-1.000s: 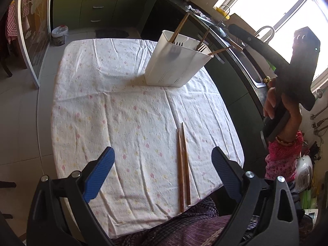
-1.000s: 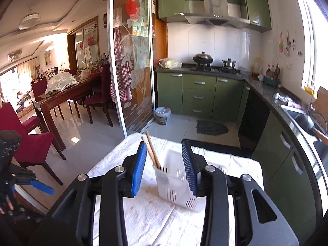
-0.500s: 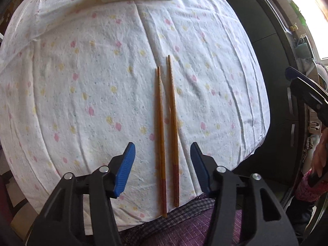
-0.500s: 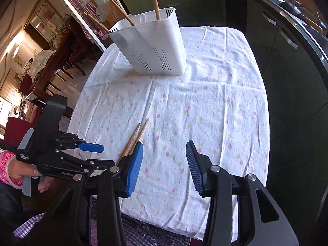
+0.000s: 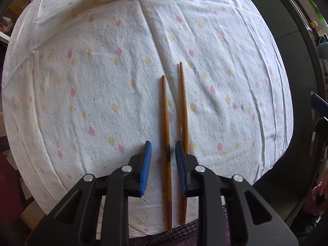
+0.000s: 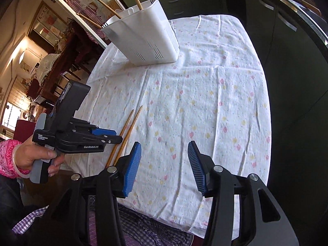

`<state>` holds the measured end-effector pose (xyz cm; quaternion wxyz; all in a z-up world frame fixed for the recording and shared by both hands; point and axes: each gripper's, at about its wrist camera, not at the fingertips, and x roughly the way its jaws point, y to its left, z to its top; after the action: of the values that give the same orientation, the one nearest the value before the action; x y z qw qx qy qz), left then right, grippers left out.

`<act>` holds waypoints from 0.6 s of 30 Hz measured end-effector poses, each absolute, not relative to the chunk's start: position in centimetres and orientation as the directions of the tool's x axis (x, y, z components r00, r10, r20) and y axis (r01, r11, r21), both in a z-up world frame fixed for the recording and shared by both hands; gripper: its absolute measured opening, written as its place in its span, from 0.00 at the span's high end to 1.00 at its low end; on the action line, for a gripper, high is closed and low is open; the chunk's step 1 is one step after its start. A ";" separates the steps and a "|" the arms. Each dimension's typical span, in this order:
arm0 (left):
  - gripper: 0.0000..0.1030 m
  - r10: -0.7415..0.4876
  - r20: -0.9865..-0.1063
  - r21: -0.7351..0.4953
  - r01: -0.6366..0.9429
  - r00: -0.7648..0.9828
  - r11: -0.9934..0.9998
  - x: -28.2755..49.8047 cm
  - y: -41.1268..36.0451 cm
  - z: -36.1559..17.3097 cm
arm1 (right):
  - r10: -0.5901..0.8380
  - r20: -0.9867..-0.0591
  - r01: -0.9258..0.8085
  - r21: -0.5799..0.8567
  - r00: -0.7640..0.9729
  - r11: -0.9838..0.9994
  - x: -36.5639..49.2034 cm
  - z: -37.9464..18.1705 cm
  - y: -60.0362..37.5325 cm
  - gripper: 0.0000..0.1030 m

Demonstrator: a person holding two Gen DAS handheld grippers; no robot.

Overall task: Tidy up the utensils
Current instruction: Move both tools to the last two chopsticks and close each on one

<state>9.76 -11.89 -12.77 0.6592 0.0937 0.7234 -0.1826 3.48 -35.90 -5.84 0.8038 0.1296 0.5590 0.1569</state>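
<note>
The left gripper [image 5: 162, 150] is pointed straight down over the near part of the flowered tablecloth [image 5: 82, 82], and its jaws have just been closing; a gap is still seen on each side of the left chopstick [image 5: 165, 119] that lies between the blue pads, so nothing is judged to be gripped yet. The right chopstick [image 5: 183, 104] lies just outside the right-hand pad, nearly parallel to the first. Both sticks run lengthwise away from the gripper toward the far side of the table, with their thick, red-banded ends near the table edge; the long axis is thus crossed squarely by the closing direction. The left hand [image 6: 34, 155] is clearly the nearer one to the pair.

Farther right, the right gripper [image 6: 164, 151] is held tilted above bare cloth, its jaws partly open with nothing between them and just lately widening; the chopsticks lie to its left.

At the far side, the white slotted utensil holder [image 6: 147, 39] stands on the cloth, well apart from the loose pair. Several chopsticks [image 6: 107, 7] lean out of it already, along with what may be white spoons.
</note>
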 end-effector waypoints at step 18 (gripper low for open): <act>0.94 -0.081 -0.993 -0.104 0.300 -0.087 0.948 11.9 -5.6 -11.2 | 0.277 -0.958 -0.129 0.284 -0.066 0.950 8.1 -12.2 -22.5 0.67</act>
<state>11.86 -5.63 -11.21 0.6715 0.0757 0.7233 -0.1421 8.08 -22.52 -12.17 0.6813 0.0517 0.7148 0.1492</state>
